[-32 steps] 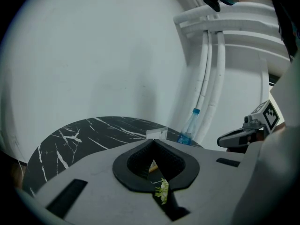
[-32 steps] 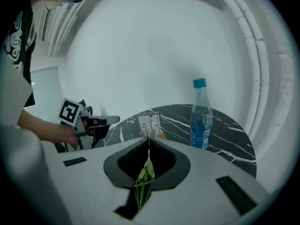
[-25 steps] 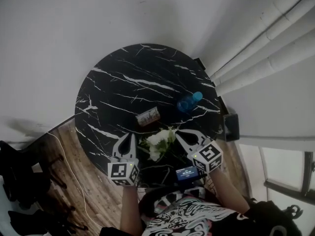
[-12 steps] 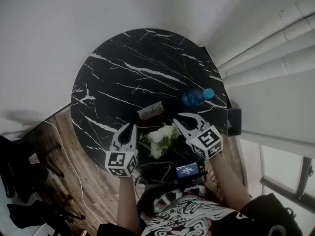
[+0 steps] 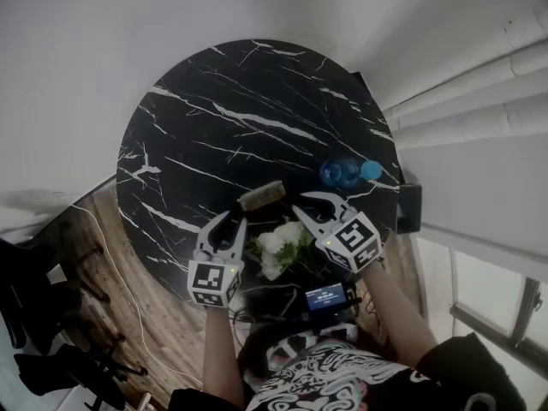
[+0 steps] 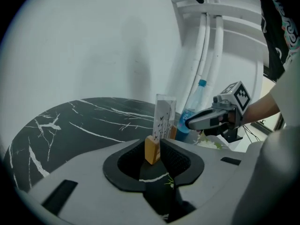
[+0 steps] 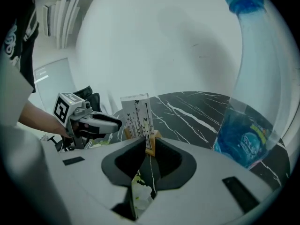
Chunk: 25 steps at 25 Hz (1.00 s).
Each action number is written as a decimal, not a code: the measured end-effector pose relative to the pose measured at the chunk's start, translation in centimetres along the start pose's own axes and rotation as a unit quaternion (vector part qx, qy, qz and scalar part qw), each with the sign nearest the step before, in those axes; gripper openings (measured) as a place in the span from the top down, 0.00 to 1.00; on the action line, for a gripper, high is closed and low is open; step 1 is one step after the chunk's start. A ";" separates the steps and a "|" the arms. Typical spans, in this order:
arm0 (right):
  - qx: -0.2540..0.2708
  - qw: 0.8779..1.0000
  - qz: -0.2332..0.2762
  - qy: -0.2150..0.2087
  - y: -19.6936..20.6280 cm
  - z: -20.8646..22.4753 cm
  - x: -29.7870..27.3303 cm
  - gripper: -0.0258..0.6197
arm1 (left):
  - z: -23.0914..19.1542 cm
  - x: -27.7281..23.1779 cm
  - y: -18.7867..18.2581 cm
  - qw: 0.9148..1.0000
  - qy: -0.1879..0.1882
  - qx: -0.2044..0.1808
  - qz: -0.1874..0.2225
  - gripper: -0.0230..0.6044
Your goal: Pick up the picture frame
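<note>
Round black marble table (image 5: 240, 118) w/ white veins, wood floor (image 5: 163, 332) below it on the near-left side. The picture frame (image 5: 261, 197) stands upright on the table toward the near edge, not lifted. It's a clear panel (image 7: 136, 115) printed w/ thin black stems and small butterflies, set in a light wood base (image 6: 152, 149).

L gripper (image 5: 233, 223) points at the frame's left end, tips just beside it. Its jaws have just been opening and now stand a modest way apart. In the left gripper view the end of the wood base sits in the gap btwn them, but the pads aren't pressing on it; contact can't be told.

R gripper (image 5: 308, 204) comes at the frame's right end from the other side, tips also just beside it. Jaws narrowly apart. The right gripper view shows the base's other end in the slit btwn the tips, nothing clamped.

So the frame sits btwn the two grippers, which face each other across it.

Blue-tinted water bottle (image 5: 342, 173) w/ blue cap stands upright just right of the frame, close beside the R gripper. A bunch of white flowers (image 5: 281, 245) is at the near edge, btwn the two gripper bodies. A small device w/ a lit screen (image 5: 326, 297) is below the flowers, close to the person's torso.
</note>
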State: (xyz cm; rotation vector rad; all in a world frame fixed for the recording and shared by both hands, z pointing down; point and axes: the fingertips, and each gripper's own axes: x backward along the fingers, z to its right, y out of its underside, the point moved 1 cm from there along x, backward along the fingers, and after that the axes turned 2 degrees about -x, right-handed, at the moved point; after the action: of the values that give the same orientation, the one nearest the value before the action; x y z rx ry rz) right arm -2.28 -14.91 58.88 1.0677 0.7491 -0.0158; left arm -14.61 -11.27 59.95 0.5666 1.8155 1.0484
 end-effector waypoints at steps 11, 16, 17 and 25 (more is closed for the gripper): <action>-0.017 0.999 -0.017 -0.028 -0.1 0.8 -2.8 0.85 | -0.3 -2.8 0.9 0.999 0.033 -0.011 -0.029 0.66; -0.011 0.999 -0.034 -0.037 0.6 0.9 -3.9 0.81 | -0.1 -3.6 0.9 0.998 0.046 -0.017 -0.036 0.65; -0.010 0.999 -0.036 -0.037 0.7 0.9 -4.1 0.81 | -0.1 -3.8 0.9 0.998 0.046 -0.020 -0.037 0.65; 0.022 0.998 -0.032 -0.039 0.7 0.6 -4.9 0.80 | -0.3 -4.7 1.3 0.998 0.048 -0.014 -0.046 0.66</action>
State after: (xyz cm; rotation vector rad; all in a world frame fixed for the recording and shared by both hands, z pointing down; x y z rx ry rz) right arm -5.44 -16.63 62.36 1.0783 0.7142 -0.1279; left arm -12.81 -14.22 63.43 0.4184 1.8888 1.0523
